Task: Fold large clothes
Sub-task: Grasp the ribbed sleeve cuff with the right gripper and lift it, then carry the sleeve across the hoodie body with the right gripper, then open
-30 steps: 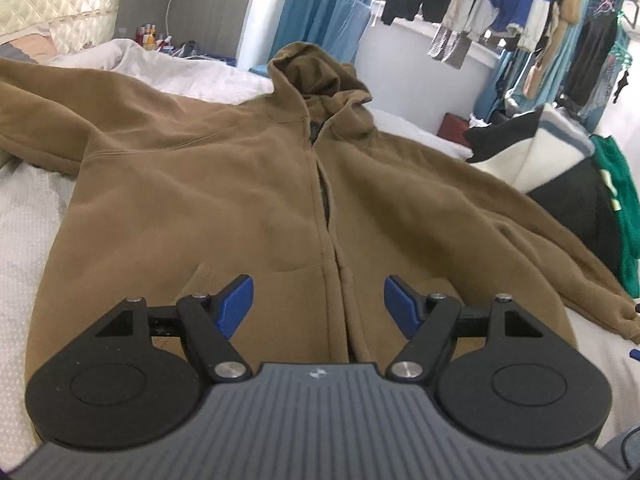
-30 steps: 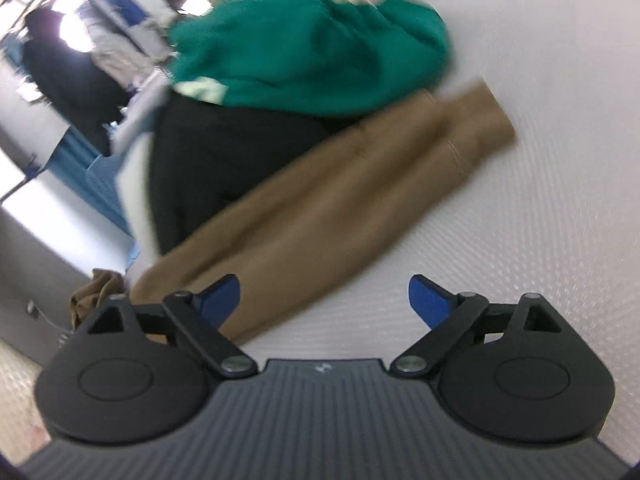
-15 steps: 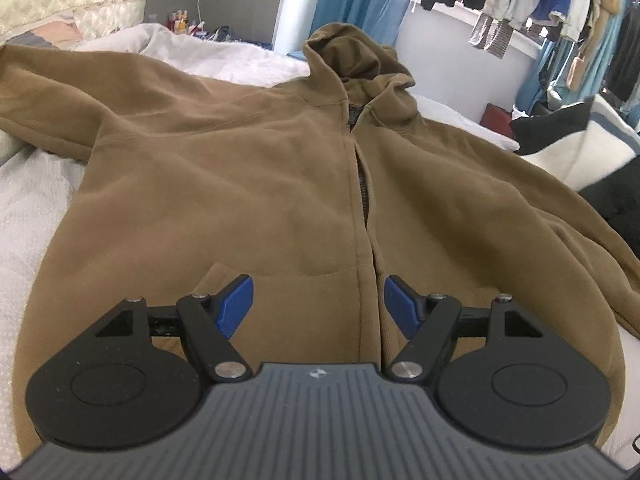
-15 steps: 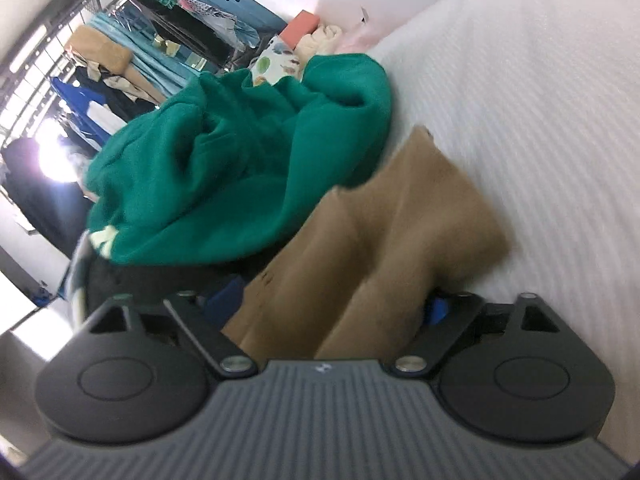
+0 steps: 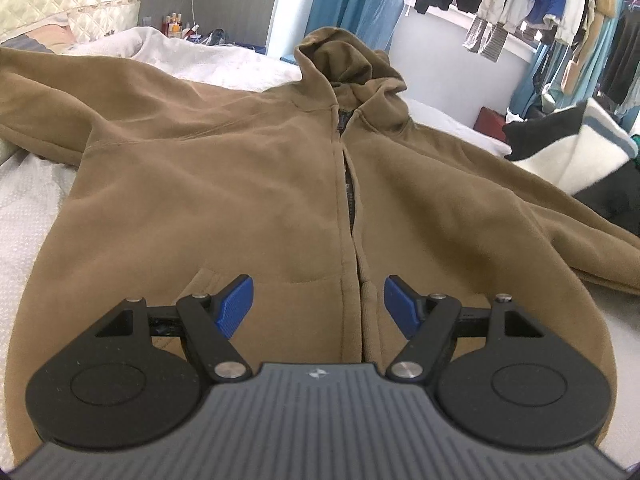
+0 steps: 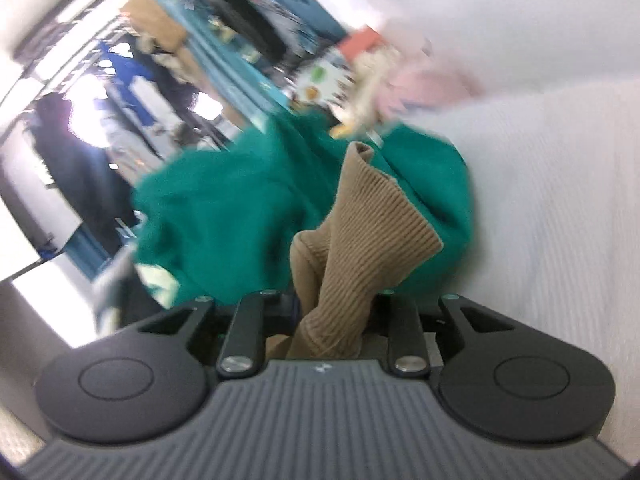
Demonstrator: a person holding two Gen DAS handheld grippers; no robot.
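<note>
Right gripper (image 6: pixel 332 320) has the ribbed cuff (image 6: pixel 376 236) of the brown hoodie's sleeve bunched between its jaws, which are closing on the fabric; the cuff stands up in front of the camera against a green garment (image 6: pixel 248 216) heaped behind it, with the white bedcover (image 6: pixel 560 200) to one side; that view is smeared with motion, so the exact bite of the pads is hard to read. Left gripper (image 5: pixel 319 300) hangs with its blue fingers (image 5: pixel 236 300) spread apart and nothing between them, just above the hem end of the zip (image 5: pixel 349 200).

In the left wrist view the brown hoodie (image 5: pixel 240 184) lies face up and flat on the bed, hood (image 5: pixel 344 56) at the far end, one sleeve stretched out to the left side of the picture, the other running off at the right edge toward a black and white pile (image 5: pixel 568 148).

The step in hand looks like folding that sleeve in across the chest; to do it well, the grip should be firm on the cuff before it is carried, since ribbing slips when only half caught; the sleeve wants lifting clear of the green garment so nothing drags along; it should be laid straight across the front, not twisted; the left gripper could press the body near the zip so the torso does not slide or wrinkle as the sleeve comes over.
</note>
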